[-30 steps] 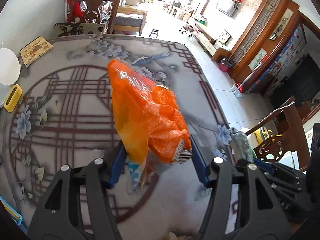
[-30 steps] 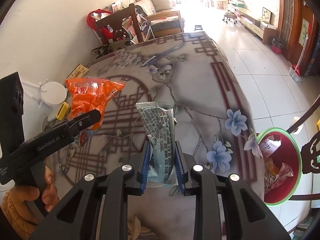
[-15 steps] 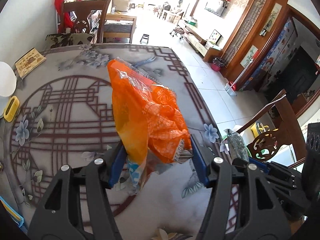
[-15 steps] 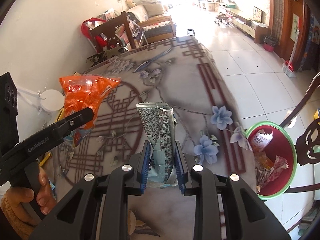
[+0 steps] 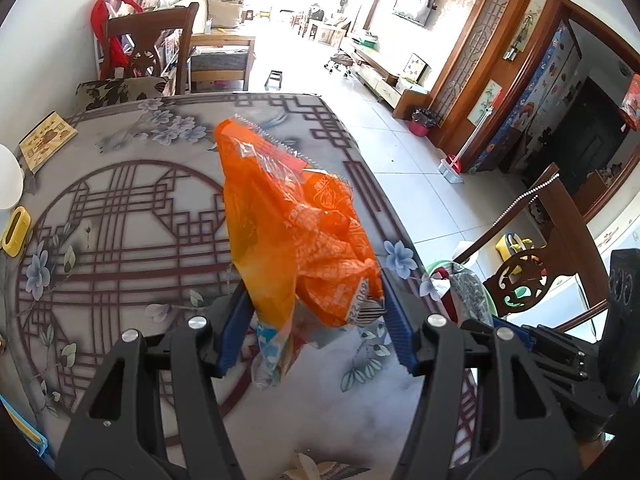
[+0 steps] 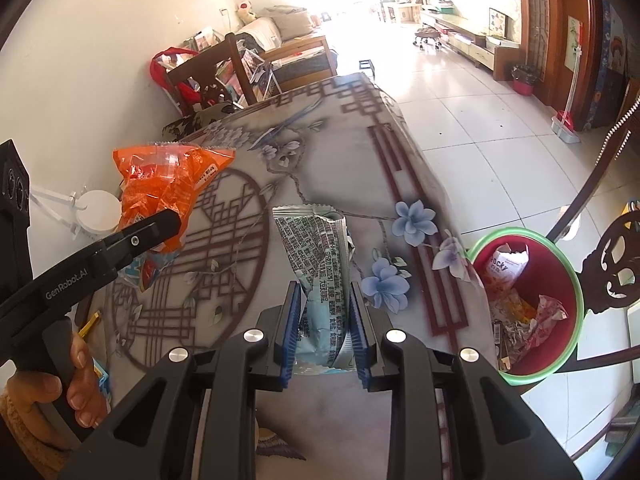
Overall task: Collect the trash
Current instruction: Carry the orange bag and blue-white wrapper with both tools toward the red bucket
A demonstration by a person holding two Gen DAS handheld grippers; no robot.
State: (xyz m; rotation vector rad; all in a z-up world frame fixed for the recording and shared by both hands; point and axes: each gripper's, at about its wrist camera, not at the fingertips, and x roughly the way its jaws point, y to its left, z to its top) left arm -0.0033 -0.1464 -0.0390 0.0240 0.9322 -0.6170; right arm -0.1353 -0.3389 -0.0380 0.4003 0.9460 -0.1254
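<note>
Clamping a silver-blue wrapper (image 6: pixel 320 276) between its blue pads (image 6: pixel 291 330), the right hand-held gripper (image 6: pixel 325 334) holds it upright above the near part of the table (image 6: pixel 360 160), the wrapper's crimped top edge pointing away from the camera. To its left the left hand-held gripper (image 6: pixel 160 232) is seen side-on, a hand (image 6: pixel 60 384) wrapped round its black handle, and an orange bag (image 6: pixel 160 188) sticks up from its tip. In the left wrist view that gripper (image 5: pixel 314 330) is closed on the bag's lower end — the orange bag (image 5: pixel 292 232) rises crumpled between the blue pads (image 5: pixel 236 332), clear of the tabletop, with a pale blue and clear scrap hanging below the grip. The table (image 5: pixel 120 220) carries a grey cloth printed with dark red lattice work and blue flowers. Just off its right edge, on the floor, stands a bin (image 6: pixel 568 280) with a green rim and red inside, already holding several crumpled wrappers (image 6: pixel 520 312); in the left view only a sliver of its rim (image 5: pixel 434 268) shows past the table edge. A carved wooden chair (image 6: pixel 616 264) stands right beside the bin. Further along the left side of the table lie a yellow object (image 5: pixel 15 230), a white round thing (image 6: pixel 98 212) and a tan box (image 5: pixel 48 142). Beyond the far end — a dark wooden chair (image 5: pixel 152 48) with something red hung on it.
</note>
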